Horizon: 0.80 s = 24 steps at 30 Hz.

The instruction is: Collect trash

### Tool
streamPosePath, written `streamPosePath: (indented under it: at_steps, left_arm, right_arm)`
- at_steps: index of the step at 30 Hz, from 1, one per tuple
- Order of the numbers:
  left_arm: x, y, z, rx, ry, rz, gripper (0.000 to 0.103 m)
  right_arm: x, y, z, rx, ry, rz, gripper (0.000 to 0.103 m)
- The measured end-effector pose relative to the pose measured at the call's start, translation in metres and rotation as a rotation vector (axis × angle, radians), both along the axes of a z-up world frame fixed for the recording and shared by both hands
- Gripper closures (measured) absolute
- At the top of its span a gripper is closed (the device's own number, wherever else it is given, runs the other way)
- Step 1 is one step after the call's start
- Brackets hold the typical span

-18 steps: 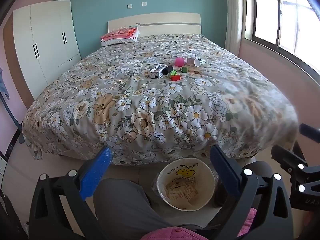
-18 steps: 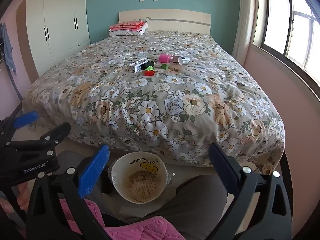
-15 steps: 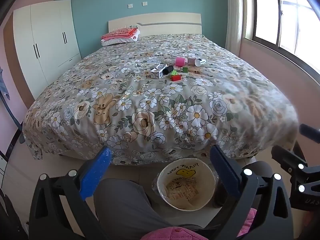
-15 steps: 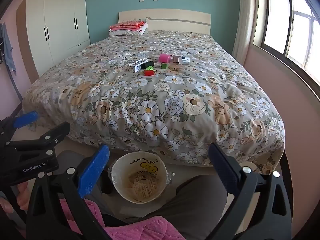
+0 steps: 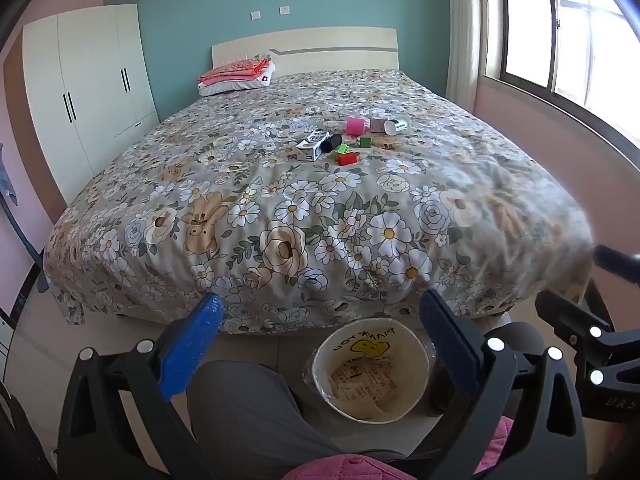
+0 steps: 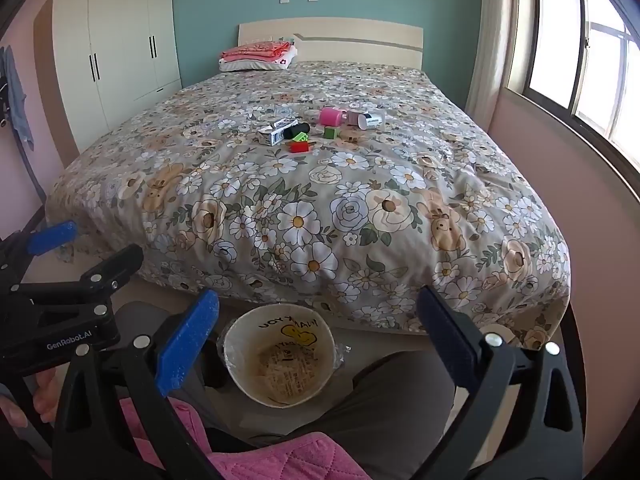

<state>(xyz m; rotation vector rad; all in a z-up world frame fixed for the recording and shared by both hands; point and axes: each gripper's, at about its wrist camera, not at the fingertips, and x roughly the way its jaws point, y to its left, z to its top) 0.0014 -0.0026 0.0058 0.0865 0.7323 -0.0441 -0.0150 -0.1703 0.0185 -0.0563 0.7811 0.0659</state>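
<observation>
**Both grippers wide apart over the bin; trash lies mid-bed**

Fingers (image 5: 188, 350) of my left gripper (image 5: 320, 340) stand spread wide, blue pads facing each other, nothing between them. Same entry for my right gripper (image 6: 316, 336): fingers (image 6: 188, 344) released, holding nothing.

Item 1. Trash bin (image 5: 416, 360), round, cream, with a yellow smiley and lettering on its inner wall and printed paper at the bottom. It stands on the floor at the foot of the bed, between my knees, below both grippers and apart from them. Clear plastic shows around its rim.

Item 2. Trash cluster, on the bed's middle, well apart from both grippers:
- white carton (image 5: 312, 146), lying on its side, at the cluster's left
- black cylinder (image 5: 331, 144), just beside the carton
- green block (image 5: 343, 148) and red block (image 5: 347, 158), nearest me
- small green cube (image 5: 365, 142)
- pink cup (image 5: 357, 126), on its side
- tipped cup (image 5: 390, 125) with a white opening, beside the pink one

Item 3. Bed (image 5: 280, 208), floral cover. Folded pink bedding (image 5: 240, 72) sits on a pillow at the headboard.

Item 4. White wardrobe (image 5: 92, 92) at left, window (image 5: 560, 40) at right.

Item 5. My grey trouser legs (image 5: 248, 412) and a pink quilted garment (image 6: 280, 460) fill the lower edge.
</observation>
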Motion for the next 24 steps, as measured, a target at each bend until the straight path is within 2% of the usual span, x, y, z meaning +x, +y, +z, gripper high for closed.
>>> streamPosePath:
  at_steps: [24]
  left_arm:
    - [0.0034, -0.0003, -0.0004, -0.007, 0.002, -0.005, 0.003]
  right_arm:
    - [0.0016, 0.0011, 0.0071, 0.013, -0.001, -0.005, 0.006]
